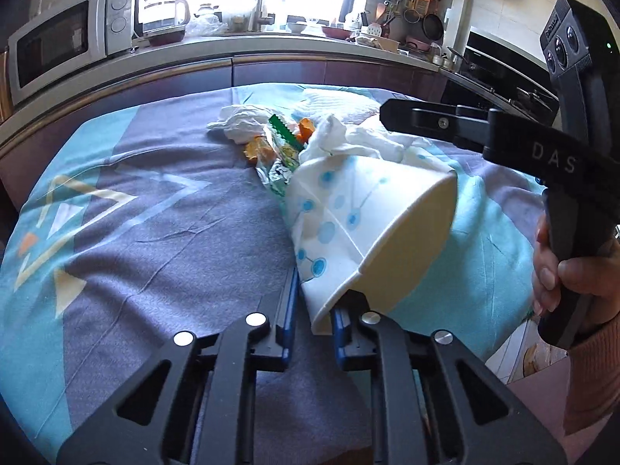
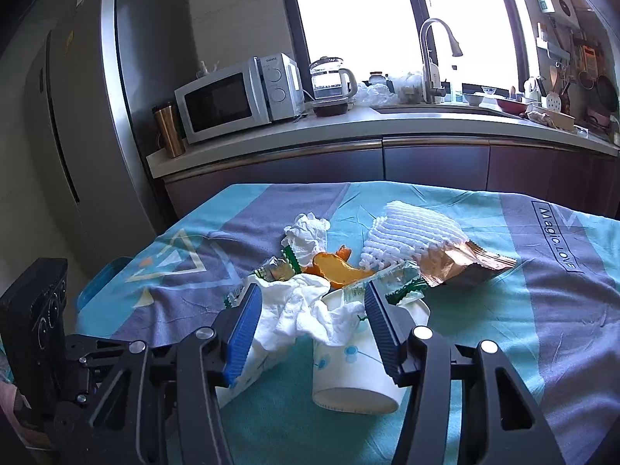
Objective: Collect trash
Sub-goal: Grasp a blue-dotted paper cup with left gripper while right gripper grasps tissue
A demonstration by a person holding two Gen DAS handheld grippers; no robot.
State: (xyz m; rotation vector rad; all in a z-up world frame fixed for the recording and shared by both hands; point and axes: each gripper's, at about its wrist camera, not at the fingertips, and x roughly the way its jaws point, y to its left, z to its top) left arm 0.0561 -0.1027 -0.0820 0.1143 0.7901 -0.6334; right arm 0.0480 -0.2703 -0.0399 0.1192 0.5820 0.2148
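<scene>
A table draped in a teal and grey cloth [image 2: 550, 310] is seen below a kitchen counter carrying a microwave [image 2: 240, 97]. A white ribbed cloth [image 2: 410, 232] lies at the far side of the trash heap. A white paper cup [image 1: 372, 224] with blue dots is tipped on its side near the table's front; its rim is clamped between the closed pads of the left gripper [image 1: 313, 310]. Crumpled white tissue [image 2: 310, 310] is stuffed in the cup's mouth. The right gripper [image 2: 310, 325] is held over the cup, jaws apart, touching nothing clearly. A copper foil wrapper [image 2: 465, 263], orange peel [image 2: 337, 267] and green-edged wrapper [image 1: 283, 131] lie just behind.
</scene>
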